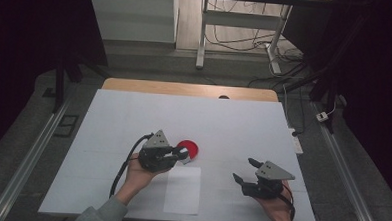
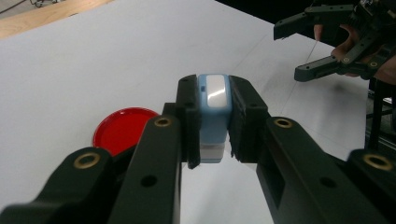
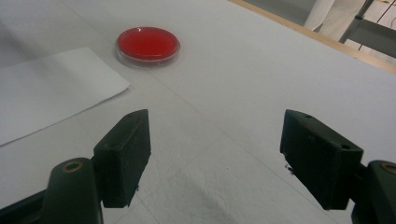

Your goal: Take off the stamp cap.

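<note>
The left gripper (image 2: 214, 121) clamps a small blue-and-white stamp (image 2: 214, 109) between its 2 jaws, the stamp's long axis running upright along the pads. It sits just beside the red ink dish (image 1: 188, 149), near the paper sheet (image 1: 183, 190). The right gripper (image 1: 245, 171), jaws wide and empty, lies farther from the dish, well apart.

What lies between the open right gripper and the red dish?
Mostly bare white table cover; the right gripper view shows a white paper sheet's corner beside that stretch, between the right gripper and the red dish.
</note>
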Available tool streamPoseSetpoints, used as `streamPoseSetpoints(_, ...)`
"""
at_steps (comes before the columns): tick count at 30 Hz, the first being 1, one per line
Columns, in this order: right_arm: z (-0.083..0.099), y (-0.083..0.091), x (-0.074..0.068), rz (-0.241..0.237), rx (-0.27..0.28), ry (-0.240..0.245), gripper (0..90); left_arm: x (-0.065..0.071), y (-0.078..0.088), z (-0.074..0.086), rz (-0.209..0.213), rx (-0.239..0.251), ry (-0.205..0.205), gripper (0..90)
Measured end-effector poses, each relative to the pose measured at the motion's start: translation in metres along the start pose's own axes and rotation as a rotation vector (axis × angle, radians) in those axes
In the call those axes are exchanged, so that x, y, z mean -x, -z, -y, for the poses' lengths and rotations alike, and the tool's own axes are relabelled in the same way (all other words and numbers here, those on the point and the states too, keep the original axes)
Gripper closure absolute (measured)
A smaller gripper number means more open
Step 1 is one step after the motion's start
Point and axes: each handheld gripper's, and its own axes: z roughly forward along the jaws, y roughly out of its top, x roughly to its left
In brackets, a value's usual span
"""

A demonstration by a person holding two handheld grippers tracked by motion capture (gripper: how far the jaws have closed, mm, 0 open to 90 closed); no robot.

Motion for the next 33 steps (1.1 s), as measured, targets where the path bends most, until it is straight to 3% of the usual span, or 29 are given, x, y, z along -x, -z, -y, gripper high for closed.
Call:
streamPoseSetpoints(7, -0.003, -0.006, -0.006, -0.017, 0.013, -0.018, 25.1, 0.000, 0.000, 0.000, 0.000, 0.003, 0.000, 75.6)
streamPoseSetpoints(33, -0.015, -0.034, -0.035, -0.047, 0.026, -0.004, 25.7, 0.001, 0.000, 0.000, 0.000, 0.000, -0.004, 75.6)
